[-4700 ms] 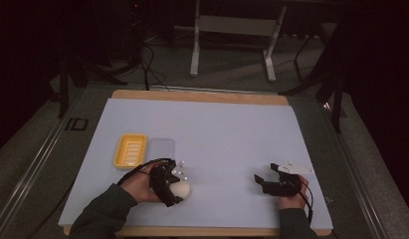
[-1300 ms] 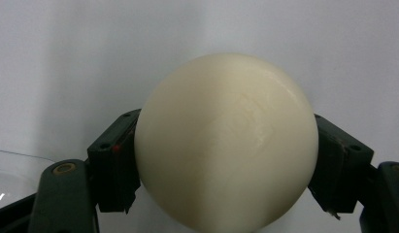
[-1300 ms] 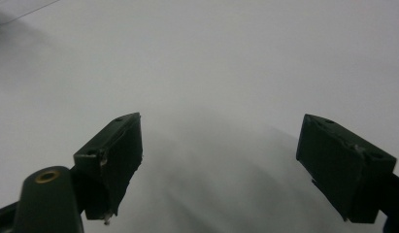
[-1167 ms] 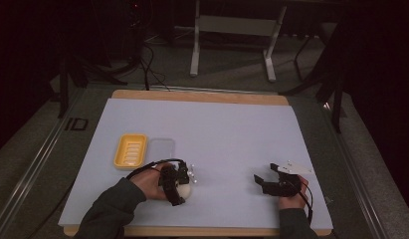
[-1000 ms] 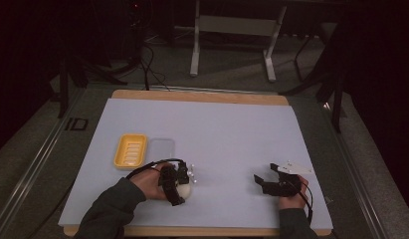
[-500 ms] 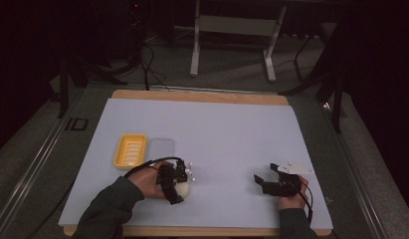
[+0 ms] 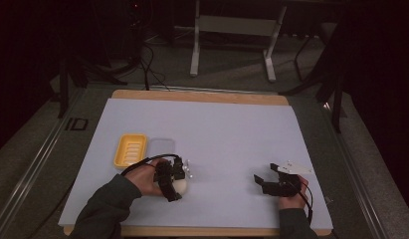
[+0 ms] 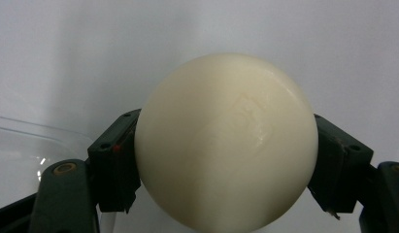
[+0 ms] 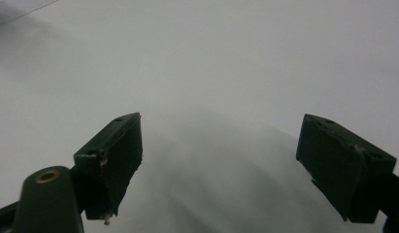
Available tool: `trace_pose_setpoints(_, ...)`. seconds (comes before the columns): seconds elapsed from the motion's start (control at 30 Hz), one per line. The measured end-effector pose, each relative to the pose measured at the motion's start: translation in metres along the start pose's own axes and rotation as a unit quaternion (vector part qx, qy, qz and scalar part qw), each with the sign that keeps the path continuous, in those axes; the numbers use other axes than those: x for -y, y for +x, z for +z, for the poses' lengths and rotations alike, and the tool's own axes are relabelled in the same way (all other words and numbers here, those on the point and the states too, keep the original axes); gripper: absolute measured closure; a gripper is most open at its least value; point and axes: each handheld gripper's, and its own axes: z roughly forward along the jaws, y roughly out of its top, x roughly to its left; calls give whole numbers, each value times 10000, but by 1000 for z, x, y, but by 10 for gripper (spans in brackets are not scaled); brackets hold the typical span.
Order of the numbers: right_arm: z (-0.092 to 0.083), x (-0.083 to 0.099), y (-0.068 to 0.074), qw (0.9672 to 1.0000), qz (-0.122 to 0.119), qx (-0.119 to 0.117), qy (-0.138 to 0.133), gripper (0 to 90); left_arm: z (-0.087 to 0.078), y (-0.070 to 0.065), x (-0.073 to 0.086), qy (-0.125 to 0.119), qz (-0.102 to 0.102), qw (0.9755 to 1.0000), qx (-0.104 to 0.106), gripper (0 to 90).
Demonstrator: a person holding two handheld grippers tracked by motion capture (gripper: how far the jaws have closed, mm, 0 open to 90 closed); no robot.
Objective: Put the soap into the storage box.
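**A:** Status on the left gripper?

**B:** I see its jaws clamped on a cream ball, one pad on each side, near the table's front edge. Ball sits low, at or just above the surface; can't tell which.

**A:** Why there?

**B:** My guess: the yellow tray and clear lid lie just beyond it, a likely drop spot.

**A:** Right gripper?

**B:** Jaws wide apart, nothing between them, parked well clear of the ball.

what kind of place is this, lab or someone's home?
Most likely a lab or data-recording room, not a home. A table with a plain white top on a wood board stands in a dark space, grey metal stand legs and loose cables lie on the floor behind it, and a person works with two hand-held grippers.
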Motion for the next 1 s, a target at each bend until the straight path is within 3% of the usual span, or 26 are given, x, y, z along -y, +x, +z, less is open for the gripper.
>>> trace_pose_setpoints(1.0,0,0,0,10000,-2,-3,3,168,-15,19,12,-13,-306,9995,99,250)
